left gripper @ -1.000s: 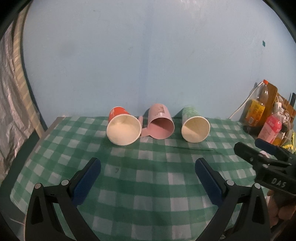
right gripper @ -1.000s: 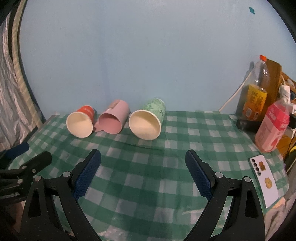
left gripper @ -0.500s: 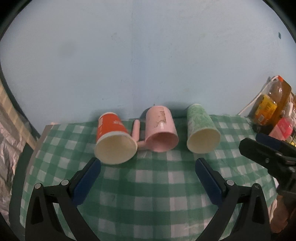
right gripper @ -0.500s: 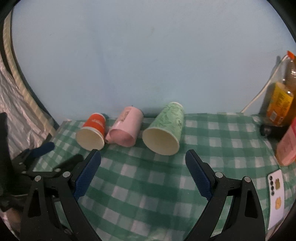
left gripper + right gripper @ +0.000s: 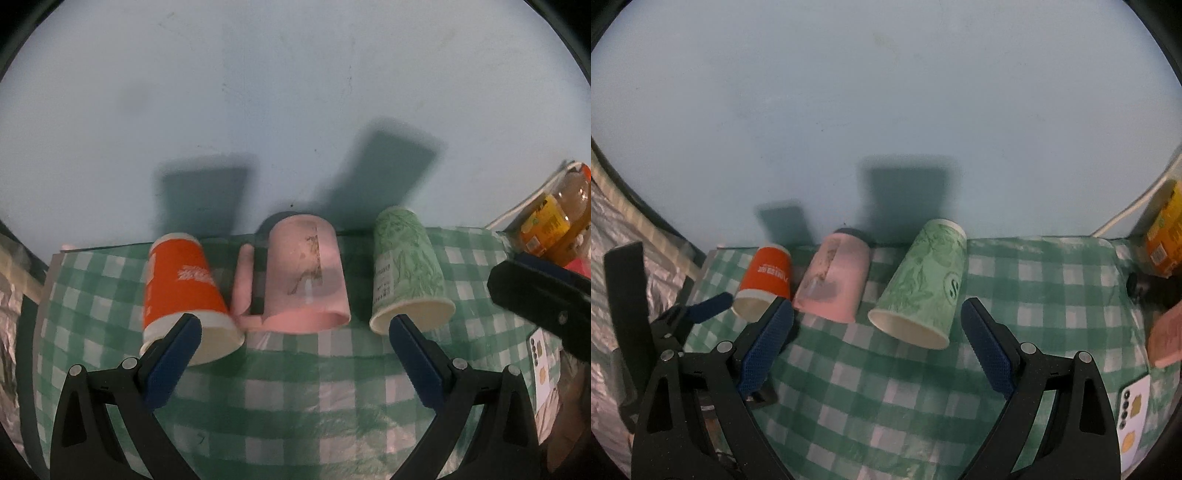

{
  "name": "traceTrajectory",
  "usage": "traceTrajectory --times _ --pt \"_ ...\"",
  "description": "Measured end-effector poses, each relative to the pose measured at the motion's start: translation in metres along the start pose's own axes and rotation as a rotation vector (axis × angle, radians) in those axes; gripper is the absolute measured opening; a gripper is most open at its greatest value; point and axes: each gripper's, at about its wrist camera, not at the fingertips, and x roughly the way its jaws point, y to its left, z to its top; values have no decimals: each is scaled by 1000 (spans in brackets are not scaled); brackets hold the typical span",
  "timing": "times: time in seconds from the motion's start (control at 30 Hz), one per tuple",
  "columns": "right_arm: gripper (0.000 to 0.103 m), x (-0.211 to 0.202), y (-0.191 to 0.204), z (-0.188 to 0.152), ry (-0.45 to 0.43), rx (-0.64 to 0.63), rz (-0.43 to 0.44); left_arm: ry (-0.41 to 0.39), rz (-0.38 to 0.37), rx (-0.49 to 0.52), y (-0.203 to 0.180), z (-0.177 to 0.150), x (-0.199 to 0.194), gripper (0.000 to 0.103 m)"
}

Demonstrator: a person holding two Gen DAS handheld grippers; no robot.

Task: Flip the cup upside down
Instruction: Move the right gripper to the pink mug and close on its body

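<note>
Three cups lie on their sides on a green checked cloth (image 5: 295, 402), mouths toward me: an orange paper cup (image 5: 183, 291), a pink mug with a handle (image 5: 304, 277) and a green paper cup (image 5: 406, 273). My left gripper (image 5: 295, 332) is open, above and just in front of the pink mug, its left finger over the orange cup's rim. My right gripper (image 5: 877, 321) is open, with the green cup's (image 5: 923, 284) mouth between its fingers. The orange cup (image 5: 766, 280) and pink mug (image 5: 834, 277) lie to its left.
A pale blue wall stands right behind the cups. A drink bottle (image 5: 550, 225) and a cable are at the far right. A phone (image 5: 1130, 417) lies at the cloth's right edge. Silver foil (image 5: 613, 258) hangs on the left. The left gripper (image 5: 701, 314) shows in the right wrist view.
Both grippers have moved forward and higher toward the cups, so I now see the cups' sides from above. Both grippers stay open. The cups have not moved.
</note>
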Motion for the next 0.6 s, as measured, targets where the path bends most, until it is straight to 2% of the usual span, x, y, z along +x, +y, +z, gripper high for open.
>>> traceTrajectory --times 0.27,0.33,0.4,0.5,0.6 --pt "92 45 -19 23 126 86 45 99 -55 -4 -8 22 35 103" --pt "92 54 -24 26 148 106 60 99 -38 -7 -9 26 42 103" --pt "92 58 -30 29 151 128 60 119 -29 -23 -9 29 51 103" --pt "92 61 -37 31 149 150 47 152 -61 -35 -10 33 63 103" --pt "92 64 -40 31 155 154 37 169 -48 -53 -6 39 74 103"
